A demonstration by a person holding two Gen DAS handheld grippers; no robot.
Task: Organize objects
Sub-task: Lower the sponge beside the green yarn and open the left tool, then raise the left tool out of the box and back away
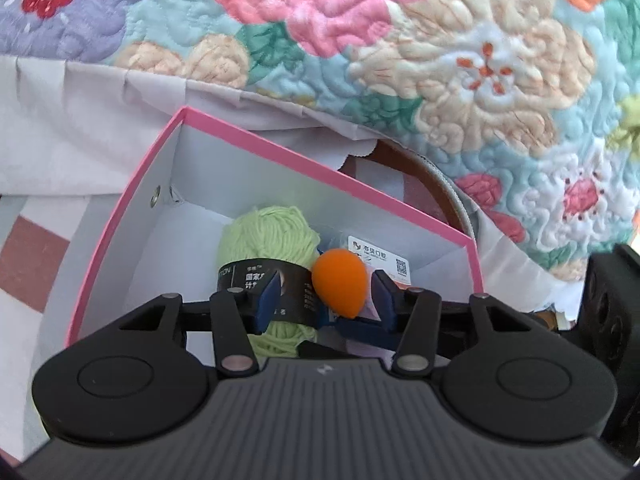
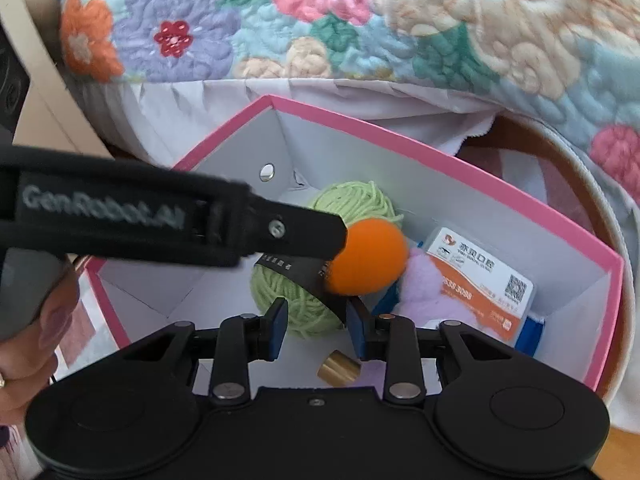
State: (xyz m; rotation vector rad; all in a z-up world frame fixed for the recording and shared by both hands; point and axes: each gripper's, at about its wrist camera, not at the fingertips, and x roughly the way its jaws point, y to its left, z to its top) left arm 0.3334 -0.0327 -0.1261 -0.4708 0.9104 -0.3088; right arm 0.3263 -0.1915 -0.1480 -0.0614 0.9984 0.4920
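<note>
The left claw tilts downward, jaws parted; the right claw seems closed, empty.

orange sponge between open fingers, pink box

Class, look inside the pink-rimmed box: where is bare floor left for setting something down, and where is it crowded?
Free: box floor left of the green yarn, along the left wall. Crowded: right half, with orange sponge, purple pompom and labelled case bunched together.

Left wrist view looked steeply down, close over pink-rimmed white cardboard box. Right wrist view looked down likewise, close, onto same box. Both shared pale green yarn skein, orange egg-shaped sponge, floral quilted cover behind.
</note>
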